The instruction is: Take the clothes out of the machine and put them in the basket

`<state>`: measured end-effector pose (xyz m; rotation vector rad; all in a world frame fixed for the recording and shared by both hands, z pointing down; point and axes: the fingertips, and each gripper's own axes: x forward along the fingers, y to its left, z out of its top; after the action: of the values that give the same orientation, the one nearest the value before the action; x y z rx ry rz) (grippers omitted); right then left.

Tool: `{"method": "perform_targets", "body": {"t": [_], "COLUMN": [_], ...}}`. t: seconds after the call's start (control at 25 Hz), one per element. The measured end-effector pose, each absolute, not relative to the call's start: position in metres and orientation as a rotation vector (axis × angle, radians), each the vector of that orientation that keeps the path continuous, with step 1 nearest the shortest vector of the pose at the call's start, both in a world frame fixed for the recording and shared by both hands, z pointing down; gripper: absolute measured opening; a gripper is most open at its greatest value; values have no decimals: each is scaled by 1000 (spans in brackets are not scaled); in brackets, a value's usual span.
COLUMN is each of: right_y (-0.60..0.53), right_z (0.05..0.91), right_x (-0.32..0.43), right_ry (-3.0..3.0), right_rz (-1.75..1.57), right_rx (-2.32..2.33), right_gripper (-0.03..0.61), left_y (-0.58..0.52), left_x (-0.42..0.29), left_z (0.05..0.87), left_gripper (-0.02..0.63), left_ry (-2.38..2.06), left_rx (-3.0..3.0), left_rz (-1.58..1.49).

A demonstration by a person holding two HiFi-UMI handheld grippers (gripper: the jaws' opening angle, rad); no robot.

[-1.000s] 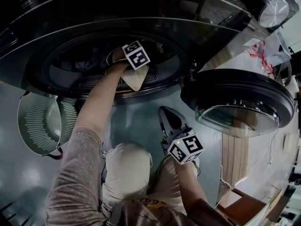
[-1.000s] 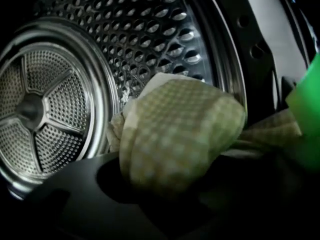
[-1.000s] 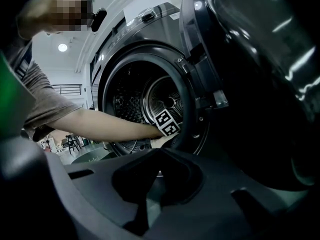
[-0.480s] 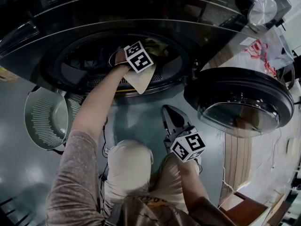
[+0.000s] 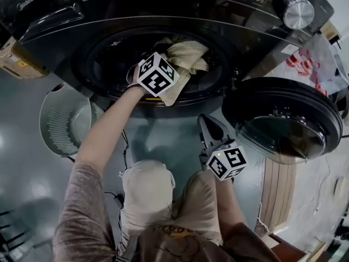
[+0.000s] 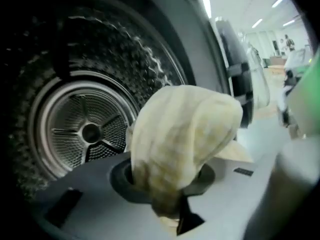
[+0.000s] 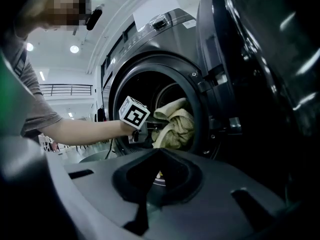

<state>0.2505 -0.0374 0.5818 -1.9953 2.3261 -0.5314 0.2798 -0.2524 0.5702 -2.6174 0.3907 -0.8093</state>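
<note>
Left hand-held gripper: jaws have just been closing and now pinch a bunched pale-yellow woven cloth, which bulges above them. The cloth sits at the mouth of the dark grey front-loading washing machine, a loose end hanging over the front lip (steel drum behind it looks bare in the left gripper view).

Right hand-held gripper: jaws together, nothing in them, held low in front of the machine, above the person's knee.

Round dark glass door swung open to the right.

Pale perforated plastic basket on the glossy grey floor, left of the opening.
</note>
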Motion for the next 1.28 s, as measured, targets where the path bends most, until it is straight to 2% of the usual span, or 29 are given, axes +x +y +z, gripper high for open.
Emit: {"method": "perform_targets", "body": {"t": [0.52,1.0,1.28], "right_y": [-50,-72,-72], "right_z": [559,545,546], "right_x": [219,115,67], "right_ry": [2447,2653,2732], "right_rz": [-483,-402,-404], "right_rx": [-1851,-1541,-1395], "right_gripper": [-3,-3,-3], "left_y": [-192,-154,-154], "left_x": [144,-28,-98], "left_z": [505,478,469], "left_gripper": [104,106,106], "left_ry": [672,1074,1271], "left_rx": [-2801,-2776,-2682], "left_rz": [-659,-621,-648]}}
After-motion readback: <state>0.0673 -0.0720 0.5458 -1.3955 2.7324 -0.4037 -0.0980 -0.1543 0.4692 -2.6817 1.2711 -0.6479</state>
